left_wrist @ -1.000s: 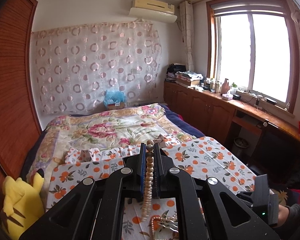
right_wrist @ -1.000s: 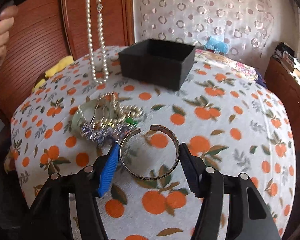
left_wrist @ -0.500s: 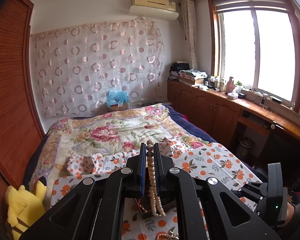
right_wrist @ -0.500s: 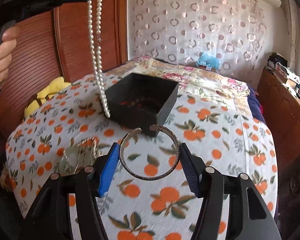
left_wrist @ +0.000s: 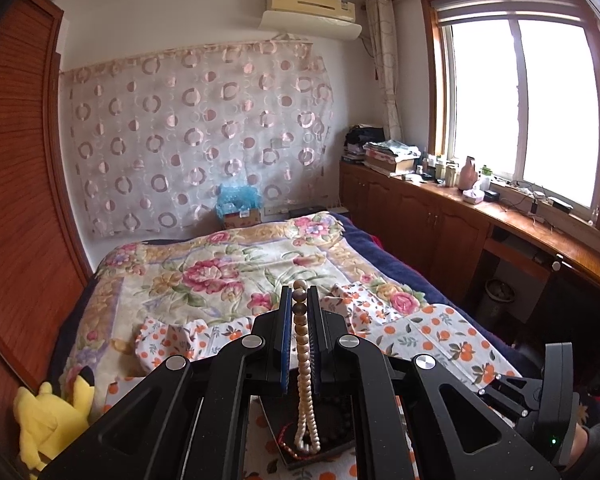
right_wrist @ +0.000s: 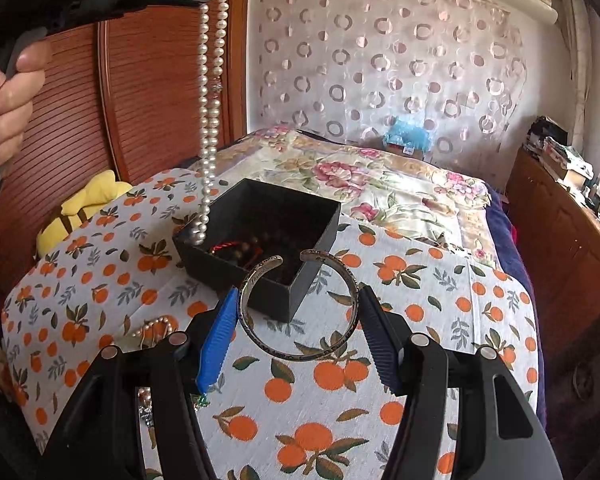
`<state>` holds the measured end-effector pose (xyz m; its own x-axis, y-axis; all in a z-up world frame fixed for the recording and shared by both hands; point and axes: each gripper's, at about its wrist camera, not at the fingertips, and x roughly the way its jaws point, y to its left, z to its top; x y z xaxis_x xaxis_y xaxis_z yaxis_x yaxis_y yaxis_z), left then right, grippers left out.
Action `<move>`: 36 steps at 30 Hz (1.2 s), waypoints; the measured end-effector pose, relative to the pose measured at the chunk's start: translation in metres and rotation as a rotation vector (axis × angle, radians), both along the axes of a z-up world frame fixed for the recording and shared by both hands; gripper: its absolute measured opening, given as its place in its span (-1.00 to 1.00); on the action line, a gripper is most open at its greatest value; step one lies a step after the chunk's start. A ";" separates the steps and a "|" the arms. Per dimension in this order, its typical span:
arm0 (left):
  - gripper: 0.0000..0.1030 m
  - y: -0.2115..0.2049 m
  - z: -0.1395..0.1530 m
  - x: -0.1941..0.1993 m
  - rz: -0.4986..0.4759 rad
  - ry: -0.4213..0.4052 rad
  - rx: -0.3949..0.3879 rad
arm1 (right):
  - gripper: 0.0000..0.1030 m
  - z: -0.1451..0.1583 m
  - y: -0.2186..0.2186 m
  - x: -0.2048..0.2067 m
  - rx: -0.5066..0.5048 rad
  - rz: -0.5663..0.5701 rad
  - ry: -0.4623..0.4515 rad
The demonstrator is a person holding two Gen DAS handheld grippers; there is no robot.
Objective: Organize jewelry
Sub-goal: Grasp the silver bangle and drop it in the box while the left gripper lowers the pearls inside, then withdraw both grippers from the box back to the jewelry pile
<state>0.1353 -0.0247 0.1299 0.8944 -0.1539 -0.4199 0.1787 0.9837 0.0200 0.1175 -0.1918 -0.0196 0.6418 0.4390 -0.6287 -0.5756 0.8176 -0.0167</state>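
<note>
Now, quick notes:

L gripper: left gripper [left_wrist: 300,304] is closed tight on the pearl necklace [right_wrist: 210,120], pinched near the top of its loop; fingers almost touching, only the strand between them.

Necklace: hangs straight down, long axis vertical; low end sits at the box's 9 o'clock corner in the right wrist view, looks to be just inside the rim, tho contact w/ contents can't be told.

R gripper: right gripper [right_wrist: 296,312] holds the silver cuff bangle [right_wrist: 300,308] across its width, jaws set wide, gap of the cuff facing 12 o'clock.

Box: black box [right_wrist: 312,272] open on the orange-print cloth [right_wrist: 420,320], beads and a red cord already in it; lies at 12 o'clock from the bangle, just beyond.

Leftovers: small jewelry pile [right_wrist: 156,328] at 9 o'clock of the R gripper.

Key relation: box is directly under the pearls, so L side looks nearer to a drop; prob. lower, then release.
</note>
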 end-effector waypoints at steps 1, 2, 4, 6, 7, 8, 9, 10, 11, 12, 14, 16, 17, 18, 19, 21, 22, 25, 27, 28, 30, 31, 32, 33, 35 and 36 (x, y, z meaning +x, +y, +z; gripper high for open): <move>-0.87 0.001 -0.001 0.002 0.004 0.001 0.000 | 0.22 0.000 0.000 0.002 0.002 -0.002 0.001; -0.87 0.001 -0.003 0.004 0.008 0.003 0.000 | 0.22 0.000 0.001 0.004 0.003 -0.004 0.001; -0.87 0.004 -0.013 0.010 0.018 0.020 0.000 | 0.22 0.001 0.002 0.007 0.005 -0.006 0.001; -0.87 0.006 -0.024 0.017 0.023 0.047 0.000 | 0.22 0.002 0.004 0.011 0.010 -0.008 -0.003; -0.87 0.007 -0.033 0.021 0.025 0.066 0.002 | 0.22 0.003 0.004 0.013 0.012 -0.008 -0.004; -0.87 0.008 -0.041 0.025 0.029 0.082 0.004 | 0.22 0.004 0.005 0.015 0.016 -0.008 -0.005; -0.87 0.009 -0.049 0.028 0.033 0.101 0.003 | 0.22 0.004 0.006 0.018 0.019 -0.008 -0.006; -0.87 0.012 -0.059 0.032 0.037 0.122 -0.002 | 0.22 0.005 0.008 0.020 0.021 -0.008 -0.007; -0.87 0.013 -0.065 0.035 0.039 0.135 -0.004 | 0.23 0.004 0.009 0.022 0.022 -0.008 -0.007; -0.87 0.015 -0.073 0.038 0.041 0.154 -0.006 | 0.23 0.004 0.011 0.025 0.023 -0.007 -0.005; -0.87 0.017 -0.082 0.040 0.039 0.180 -0.010 | 0.23 0.004 0.015 0.031 0.024 -0.004 -0.005; -0.87 0.020 -0.090 0.041 0.036 0.200 -0.012 | 0.23 0.004 0.019 0.035 0.022 0.001 -0.005; -0.87 0.021 -0.093 0.039 0.035 0.199 -0.015 | 0.23 0.004 0.022 0.037 0.019 0.006 -0.008; -0.87 0.022 -0.095 0.037 0.035 0.199 -0.016 | 0.23 0.003 0.025 0.040 0.016 0.011 -0.010; -0.87 0.022 -0.096 0.035 0.035 0.199 -0.017 | 0.23 0.003 0.028 0.042 0.014 0.015 -0.012; -0.86 0.024 -0.099 0.030 0.039 0.199 -0.016 | 0.23 0.001 0.034 0.048 0.010 0.021 -0.014; -0.86 0.026 -0.101 0.027 0.043 0.199 -0.017 | 0.23 -0.001 0.038 0.052 0.008 0.024 -0.012; -0.86 0.033 -0.109 0.015 0.052 0.205 -0.022 | 0.23 -0.005 0.046 0.062 0.010 0.030 -0.002; -0.86 0.040 -0.115 0.005 0.057 0.213 -0.032 | 0.23 -0.008 0.049 0.067 0.014 0.033 0.009; -0.86 0.042 -0.118 0.002 0.057 0.216 -0.034 | 0.23 -0.010 0.052 0.071 0.014 0.035 0.015; -0.86 0.047 -0.125 -0.007 0.060 0.221 -0.037 | 0.23 -0.013 0.057 0.074 0.005 0.037 0.020; -0.86 0.049 -0.128 -0.011 0.061 0.223 -0.040 | 0.23 -0.015 0.060 0.076 -0.001 0.038 0.021; -0.86 0.051 -0.130 -0.013 0.059 0.227 -0.043 | 0.23 -0.016 0.063 0.077 -0.005 0.040 0.022; -0.86 0.053 -0.133 -0.018 0.057 0.232 -0.046 | 0.23 -0.018 0.066 0.078 -0.008 0.043 0.025; -0.86 0.056 -0.137 -0.025 0.057 0.234 -0.049 | 0.23 -0.020 0.070 0.080 -0.015 0.045 0.029; -0.86 0.057 -0.138 -0.028 0.055 0.234 -0.049 | 0.23 -0.022 0.073 0.081 -0.019 0.046 0.029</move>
<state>0.1069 0.0325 -0.0083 0.7810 -0.1326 -0.6103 0.1186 0.9909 -0.0635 0.1981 -0.1189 -0.0411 0.6023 0.4555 -0.6556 -0.6131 0.7899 -0.0145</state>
